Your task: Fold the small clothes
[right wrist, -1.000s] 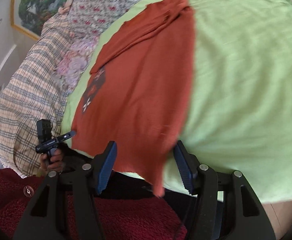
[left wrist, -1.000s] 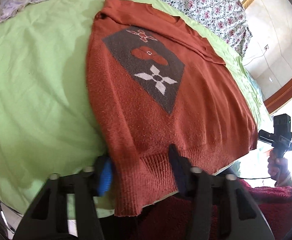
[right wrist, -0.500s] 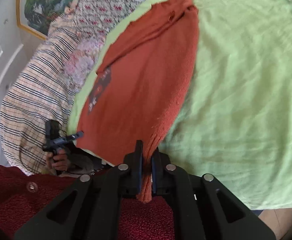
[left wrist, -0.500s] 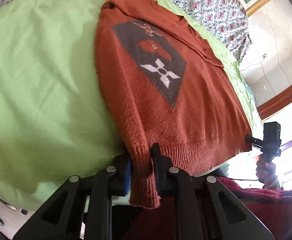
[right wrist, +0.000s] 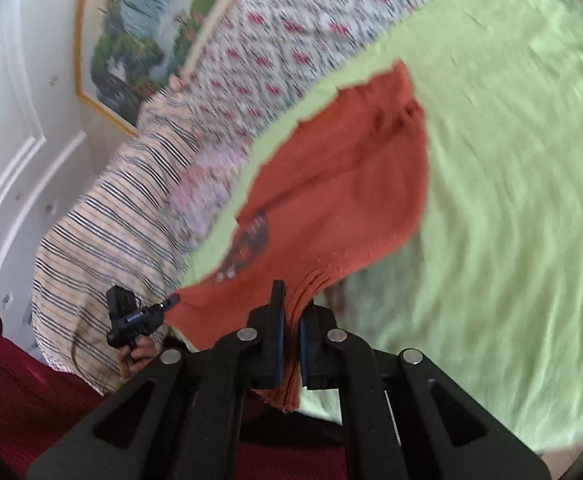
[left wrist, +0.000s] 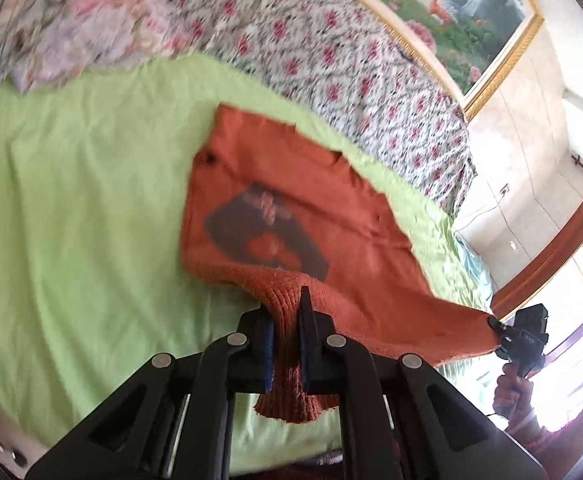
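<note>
A small rust-orange knitted sweater (left wrist: 331, 216) with a dark patch on its chest lies on the green bedsheet (left wrist: 75, 216). Its ribbed hem is lifted off the bed and carried over its body. My left gripper (left wrist: 285, 312) is shut on one hem corner. My right gripper (right wrist: 291, 312) is shut on the other hem corner. The sweater also shows in the right wrist view (right wrist: 351, 184). The right gripper shows at the far right of the left wrist view (left wrist: 519, 336), and the left gripper at the left of the right wrist view (right wrist: 139, 316).
Floral bedding (left wrist: 331, 40) and a striped blanket (right wrist: 111, 224) lie at the head of the bed. A framed picture (left wrist: 451, 4) hangs on the wall behind. The green sheet (right wrist: 511, 200) spreads wide on both sides of the sweater.
Both grippers have lifted the hem and carried it toward the collar, so the lower part now hangs over the chest. Both views are blurred by motion.
</note>
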`<state>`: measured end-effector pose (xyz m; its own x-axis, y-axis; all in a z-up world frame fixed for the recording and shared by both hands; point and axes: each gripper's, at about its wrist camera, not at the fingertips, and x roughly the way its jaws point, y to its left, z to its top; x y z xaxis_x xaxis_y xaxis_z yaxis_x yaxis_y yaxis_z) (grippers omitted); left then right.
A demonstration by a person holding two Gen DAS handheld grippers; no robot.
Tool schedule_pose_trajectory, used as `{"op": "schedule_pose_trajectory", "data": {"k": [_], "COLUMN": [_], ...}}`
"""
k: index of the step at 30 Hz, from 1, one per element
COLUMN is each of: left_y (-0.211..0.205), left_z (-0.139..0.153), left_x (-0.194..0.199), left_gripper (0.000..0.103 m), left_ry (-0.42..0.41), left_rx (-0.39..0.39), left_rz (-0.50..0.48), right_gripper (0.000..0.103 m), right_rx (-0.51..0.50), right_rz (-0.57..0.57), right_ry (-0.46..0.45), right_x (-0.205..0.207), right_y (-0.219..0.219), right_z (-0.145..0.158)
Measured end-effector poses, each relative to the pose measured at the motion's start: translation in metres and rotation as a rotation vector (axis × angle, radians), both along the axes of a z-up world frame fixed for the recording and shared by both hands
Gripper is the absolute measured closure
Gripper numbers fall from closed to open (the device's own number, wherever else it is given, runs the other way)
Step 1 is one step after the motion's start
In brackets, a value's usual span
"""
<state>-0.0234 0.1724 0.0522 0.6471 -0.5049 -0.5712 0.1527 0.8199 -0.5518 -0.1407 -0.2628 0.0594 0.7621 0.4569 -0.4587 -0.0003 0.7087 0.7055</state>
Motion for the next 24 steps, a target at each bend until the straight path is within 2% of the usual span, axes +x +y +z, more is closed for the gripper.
{"op": "schedule_pose_trajectory", "data": {"k": [4, 9, 13, 18, 24], "left_y": [-0.004, -0.013, -0.022, -0.027, -0.031], "left_z": [0.017, 0.042, 0.047, 0.029, -0.021], "left_x": [0.04, 0.108, 0.179, 0.261, 0.334], "left_gripper": [0.096, 0.096, 0.096, 0.096, 0.096], "left_ry": [-0.041, -0.114, -0.113, -0.05, 0.056], "left_rx": [-0.013, 0.019, 0.04, 0.056, 0.099], "left_rz": [0.014, 0.026, 0.039, 0.067, 0.094], "right_gripper": [0.096, 0.096, 0.096, 0.096, 0.096], "right_rx": [-0.022, -0.066, -0.12, -0.151, -0.208], "right_rz": [-0.014, -0.078, -0.141, -0.194, -0.204], "right_ry": [-0.075, -0.121, -0.083, 0.003, 0.128], "right_x": [0.032, 0.093, 0.15, 0.227, 0.293], "right_y": [-0.008, -0.038, -0.063, -0.089, -0.112], "right_z": [0.021, 0.039, 0.042, 0.029, -0.004]}}
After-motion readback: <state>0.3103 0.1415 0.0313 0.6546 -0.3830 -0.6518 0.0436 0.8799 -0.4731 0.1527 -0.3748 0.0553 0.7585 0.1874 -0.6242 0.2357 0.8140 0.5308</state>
